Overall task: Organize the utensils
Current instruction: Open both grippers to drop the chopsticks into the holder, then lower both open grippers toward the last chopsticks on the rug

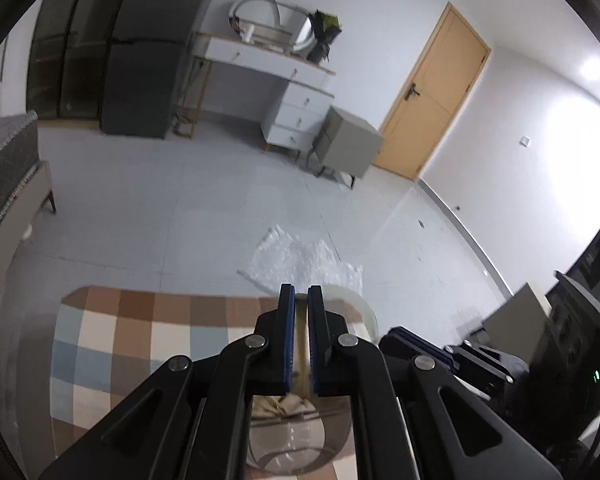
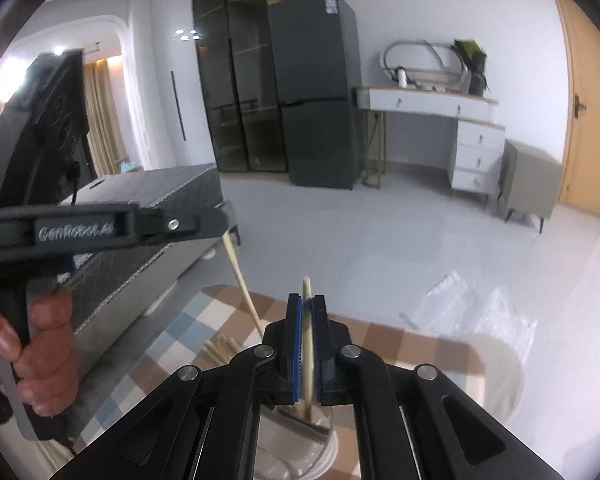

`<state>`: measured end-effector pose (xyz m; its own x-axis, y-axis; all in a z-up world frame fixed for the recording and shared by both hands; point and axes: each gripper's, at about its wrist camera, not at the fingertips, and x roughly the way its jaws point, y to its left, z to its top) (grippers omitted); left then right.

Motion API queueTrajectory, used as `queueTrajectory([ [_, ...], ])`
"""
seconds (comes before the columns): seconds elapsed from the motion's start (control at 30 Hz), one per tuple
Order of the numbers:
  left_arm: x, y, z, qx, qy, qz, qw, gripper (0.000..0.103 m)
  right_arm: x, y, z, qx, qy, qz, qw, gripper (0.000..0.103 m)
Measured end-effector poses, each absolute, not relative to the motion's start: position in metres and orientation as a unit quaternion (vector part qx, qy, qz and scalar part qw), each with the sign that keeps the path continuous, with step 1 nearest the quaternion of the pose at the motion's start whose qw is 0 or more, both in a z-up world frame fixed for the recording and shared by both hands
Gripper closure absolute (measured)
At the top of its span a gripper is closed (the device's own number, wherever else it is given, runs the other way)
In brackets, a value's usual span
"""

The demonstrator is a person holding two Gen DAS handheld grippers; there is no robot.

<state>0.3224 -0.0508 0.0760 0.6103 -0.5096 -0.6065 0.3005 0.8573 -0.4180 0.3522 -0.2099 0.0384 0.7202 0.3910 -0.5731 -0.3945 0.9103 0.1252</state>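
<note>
A grey tiled floor (image 2: 380, 240) fills the room in both my wrist views, with one dark fridge (image 2: 316, 92) at upper centre, one white dresser (image 2: 460, 128) to its right, one wooden door (image 2: 592, 100) at the right edge and a checked rug (image 1: 140, 340) at lower left. I count two grippers and two long wooden utensils. My right gripper (image 2: 307, 300) is clamped on one pale wooden utensil (image 2: 308, 344), its long axis running up the frame, the tip poking above the fingers, the lower end in a clear container (image 2: 300, 440) on the rug. My left gripper (image 2: 220, 220) holds a second wooden utensil (image 2: 242, 284), which slants down to the lower centre. In the left view, those fingers (image 1: 287, 320) sit nearly closed around it.
</note>
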Motion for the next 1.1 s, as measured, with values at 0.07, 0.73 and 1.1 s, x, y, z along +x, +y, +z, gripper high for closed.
queueTrajectory([
  [0.07,0.326,-0.049,0.075,-0.139,0.401,-0.242,0.873,0.099,0.354,-0.215,0.035,0.022,0.319,0.218,0.922,0.096],
  [0.73,0.215,-0.009,0.130,-0.079,0.361,-0.137,0.919,0.040,0.259,-0.222,0.080,0.059,0.253,0.178,0.949,0.032],
  [1.1,0.156,0.008,0.131,-0.071,0.323,-0.093,0.939,0.022,0.192,-0.206,0.095,0.060,0.216,0.169,0.960,0.006],
])
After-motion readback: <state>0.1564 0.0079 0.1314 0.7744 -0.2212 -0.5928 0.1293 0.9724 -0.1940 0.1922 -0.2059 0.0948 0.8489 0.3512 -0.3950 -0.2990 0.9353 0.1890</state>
